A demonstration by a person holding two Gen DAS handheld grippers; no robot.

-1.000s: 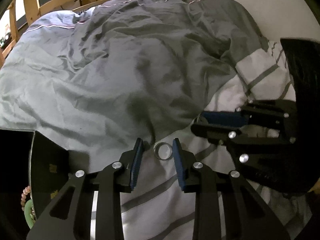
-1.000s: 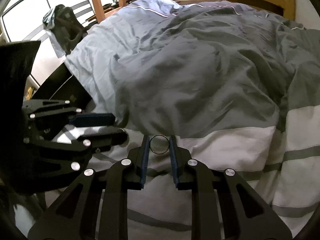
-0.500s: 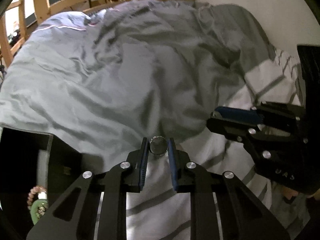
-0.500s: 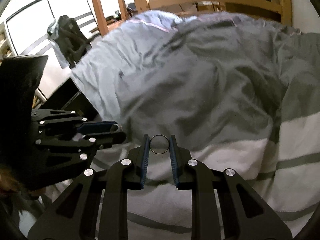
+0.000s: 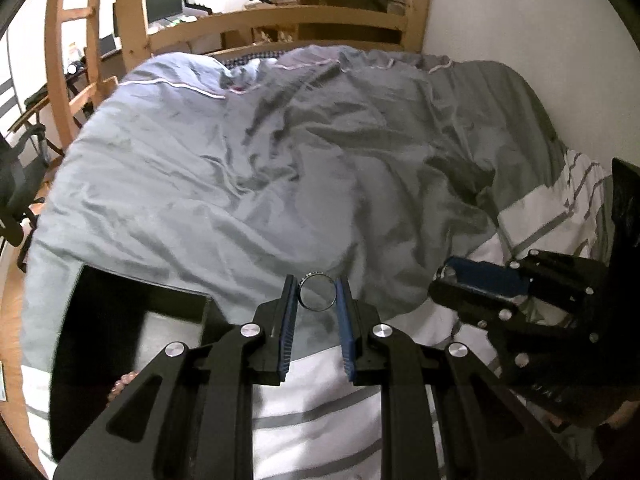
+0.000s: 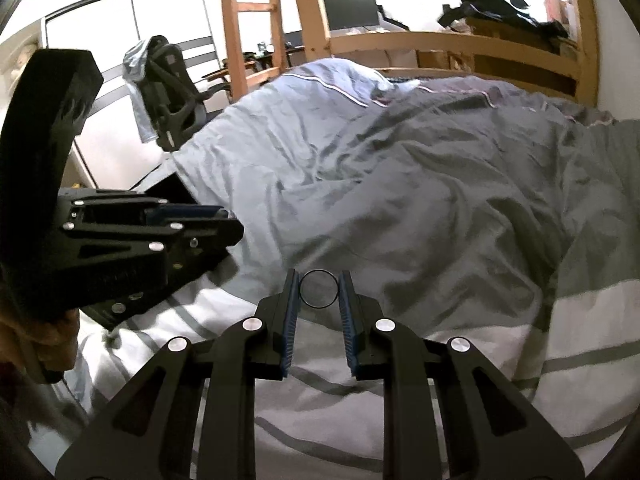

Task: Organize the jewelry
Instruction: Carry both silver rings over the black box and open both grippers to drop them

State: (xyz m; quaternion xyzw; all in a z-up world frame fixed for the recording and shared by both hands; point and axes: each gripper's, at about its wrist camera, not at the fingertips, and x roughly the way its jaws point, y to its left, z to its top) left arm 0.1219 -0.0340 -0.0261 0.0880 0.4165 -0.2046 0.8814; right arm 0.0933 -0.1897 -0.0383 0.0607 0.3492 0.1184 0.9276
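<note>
My left gripper is shut on a broad silver ring, pinched at the tips of its blue pads and lifted off the bed. My right gripper is shut on a thin dark ring, also clear of the bedding. In the left wrist view the right gripper shows from the side at the right. The left gripper's fingers show at the left of the right wrist view. A black jewelry box lies on the bed at lower left, with a pink bead bracelet peeking out inside it.
A rumpled grey duvet covers most of the bed, with a white striped sheet below both grippers. A wooden bed frame runs along the far side. An office chair stands at the left.
The left gripper closed on the silver ring that lay on the sheet and lifted it. Both grippers rose and tilted up, so more of the room shows. The right kept its thin ring.
</note>
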